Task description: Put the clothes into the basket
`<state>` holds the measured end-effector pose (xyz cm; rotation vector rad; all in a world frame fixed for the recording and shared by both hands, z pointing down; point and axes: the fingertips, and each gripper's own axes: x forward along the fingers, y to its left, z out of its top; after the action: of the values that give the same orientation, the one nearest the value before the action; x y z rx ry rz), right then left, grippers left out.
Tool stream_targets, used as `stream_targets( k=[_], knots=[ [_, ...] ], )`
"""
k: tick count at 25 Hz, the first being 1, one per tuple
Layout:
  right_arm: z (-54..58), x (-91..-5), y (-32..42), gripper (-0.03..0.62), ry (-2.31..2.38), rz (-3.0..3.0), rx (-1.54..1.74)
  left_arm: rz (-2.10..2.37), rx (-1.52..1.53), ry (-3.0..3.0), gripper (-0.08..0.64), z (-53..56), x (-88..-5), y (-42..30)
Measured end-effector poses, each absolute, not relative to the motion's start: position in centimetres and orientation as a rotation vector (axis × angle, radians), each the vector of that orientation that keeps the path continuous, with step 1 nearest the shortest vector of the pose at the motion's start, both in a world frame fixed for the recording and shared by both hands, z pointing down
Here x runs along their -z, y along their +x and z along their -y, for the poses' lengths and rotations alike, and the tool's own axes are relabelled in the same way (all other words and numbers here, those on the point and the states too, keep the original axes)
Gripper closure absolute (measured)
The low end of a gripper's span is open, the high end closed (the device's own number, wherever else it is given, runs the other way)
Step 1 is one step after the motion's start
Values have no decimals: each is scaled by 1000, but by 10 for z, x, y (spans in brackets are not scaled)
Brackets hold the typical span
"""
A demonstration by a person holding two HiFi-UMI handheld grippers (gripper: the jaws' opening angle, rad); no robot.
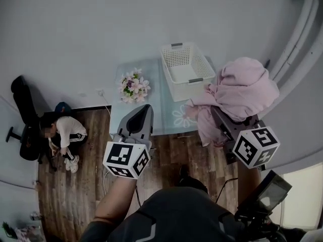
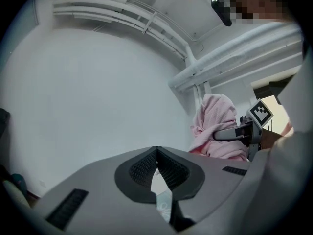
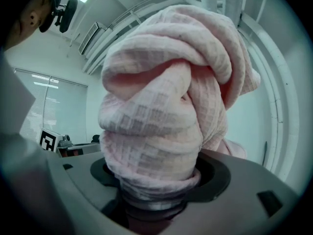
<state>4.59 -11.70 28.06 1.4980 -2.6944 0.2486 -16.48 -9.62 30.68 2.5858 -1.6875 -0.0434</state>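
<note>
A white slatted laundry basket (image 1: 185, 69) stands on the far part of a pale table (image 1: 160, 101), and I see nothing inside it. My right gripper (image 1: 222, 119) is shut on a bunched pink waffle-knit garment (image 1: 241, 88), held in the air to the right of the basket and beyond the table's right edge. In the right gripper view the garment (image 3: 166, 106) fills the picture and bulges out of the jaws. My left gripper (image 1: 142, 116) hovers over the table's near left part, shut with nothing in it; its fingertips (image 2: 157, 151) meet. The left gripper view shows the garment (image 2: 215, 126) at right.
A bunch of pink and white flowers (image 1: 134, 86) stands on the table left of the basket. A person (image 1: 63, 134) sits on the wooden floor at left, beside a black chair (image 1: 25, 117). White pipes run along the wall at right.
</note>
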Motion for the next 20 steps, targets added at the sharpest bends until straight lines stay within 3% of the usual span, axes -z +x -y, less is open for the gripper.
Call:
stream_targets(
  k=[20],
  knots=[
    [300, -253, 86, 245, 1336, 2765, -189, 1839, 3, 2491, 551, 252, -283, -130]
  ],
)
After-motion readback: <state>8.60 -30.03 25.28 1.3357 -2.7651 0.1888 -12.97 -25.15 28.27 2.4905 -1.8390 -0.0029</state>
